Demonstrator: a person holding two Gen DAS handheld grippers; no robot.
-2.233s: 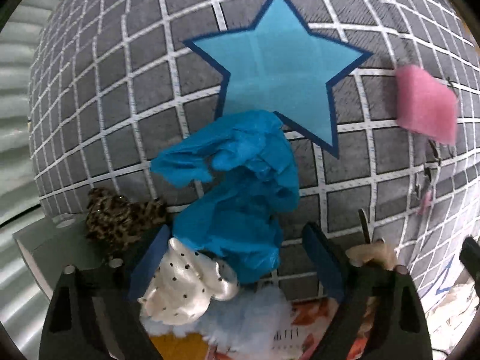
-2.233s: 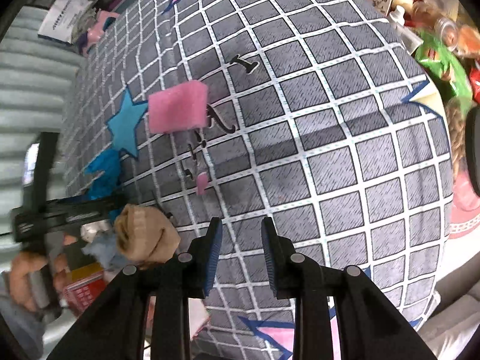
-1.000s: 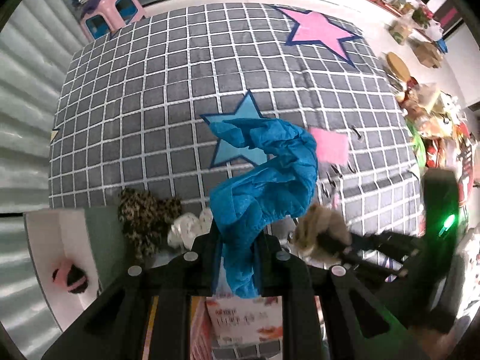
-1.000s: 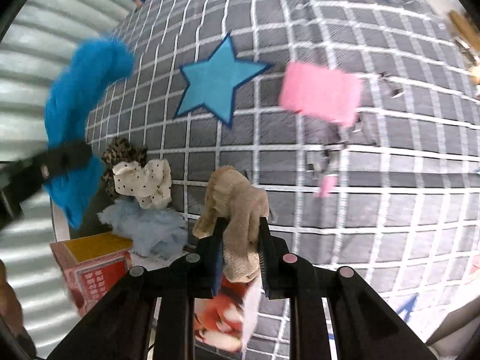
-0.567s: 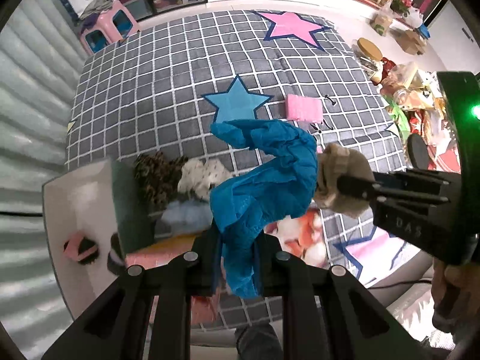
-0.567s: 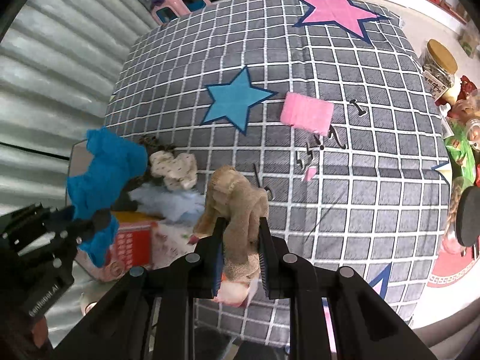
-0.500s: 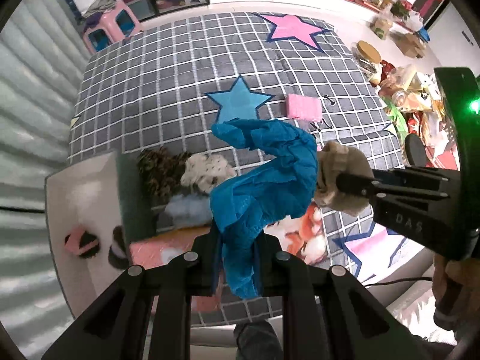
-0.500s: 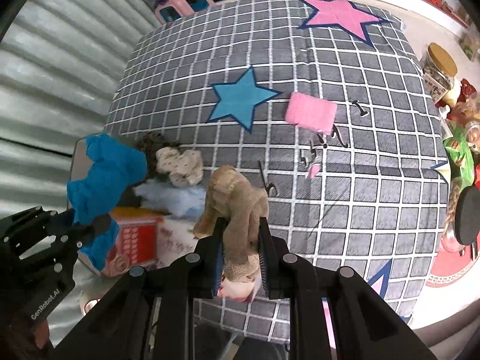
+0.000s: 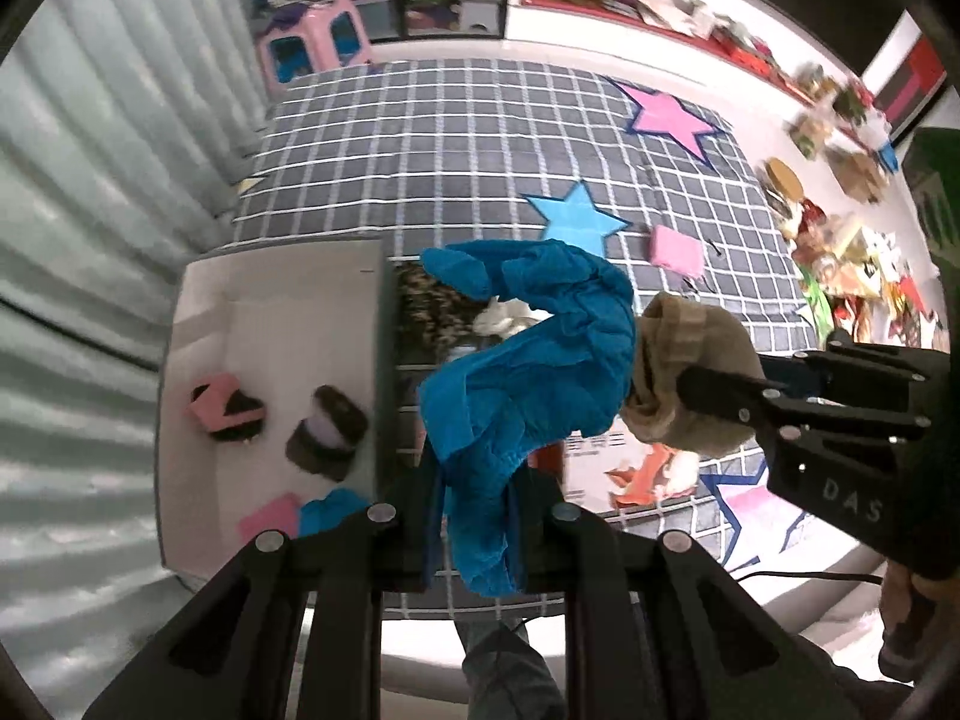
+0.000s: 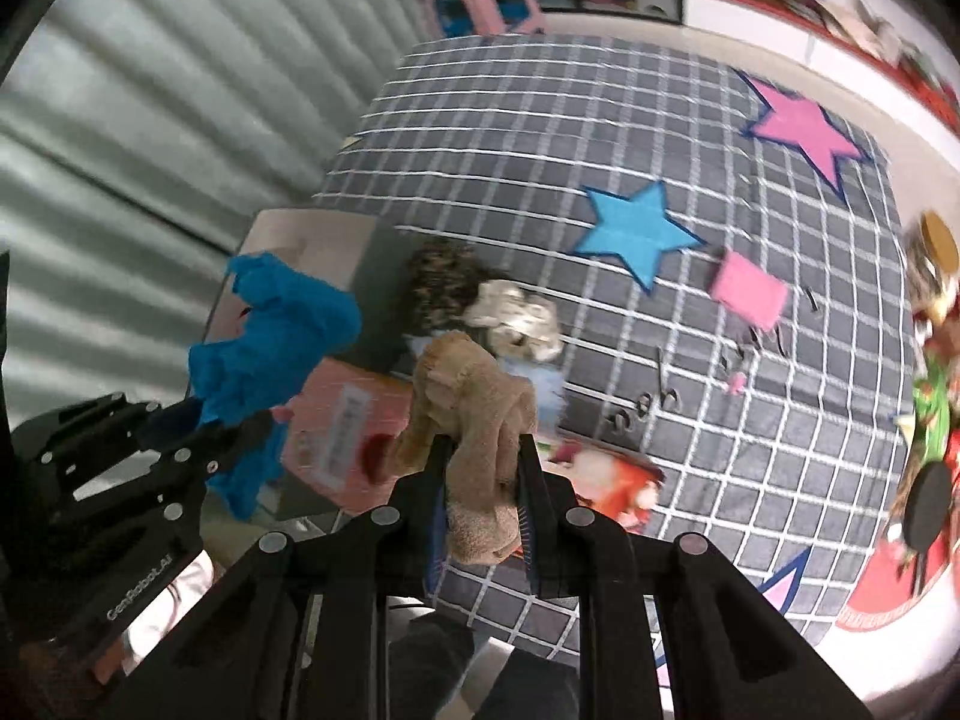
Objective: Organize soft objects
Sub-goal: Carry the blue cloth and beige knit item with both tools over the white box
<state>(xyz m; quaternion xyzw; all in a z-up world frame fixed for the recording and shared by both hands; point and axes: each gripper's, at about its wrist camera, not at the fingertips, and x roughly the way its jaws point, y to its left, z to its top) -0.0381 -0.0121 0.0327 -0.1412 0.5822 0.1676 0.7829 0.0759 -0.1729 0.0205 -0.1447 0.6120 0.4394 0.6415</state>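
My left gripper [image 9: 474, 516] is shut on a crumpled blue cloth [image 9: 534, 360] and holds it high above the mat; it also shows in the right wrist view [image 10: 270, 336]. My right gripper [image 10: 480, 480] is shut on a tan sock [image 10: 474, 420], also raised; the sock shows at the right of the left wrist view [image 9: 678, 384]. Below, an open white box [image 9: 276, 324] holds several small soft items, among them a pink-and-brown one [image 9: 225, 408] and a brown-and-lilac one [image 9: 327, 429]. A leopard-print piece [image 10: 438, 276], a white dotted piece [image 10: 516, 315] and a pale blue piece [image 10: 540, 384] lie beside the box.
A grey checked mat [image 9: 456, 138] with blue [image 9: 573, 219] and pink [image 9: 672, 117] stars covers the floor. A pink cloth square [image 10: 747, 294] and small dark clips [image 10: 654, 402] lie on it. A printed red carton [image 10: 342, 432] lies near the box. Clutter lines the right edge; a corrugated wall stands at left.
Both grippers have risen and shifted left with their cloths. The white box's inside has come further into the left wrist view.
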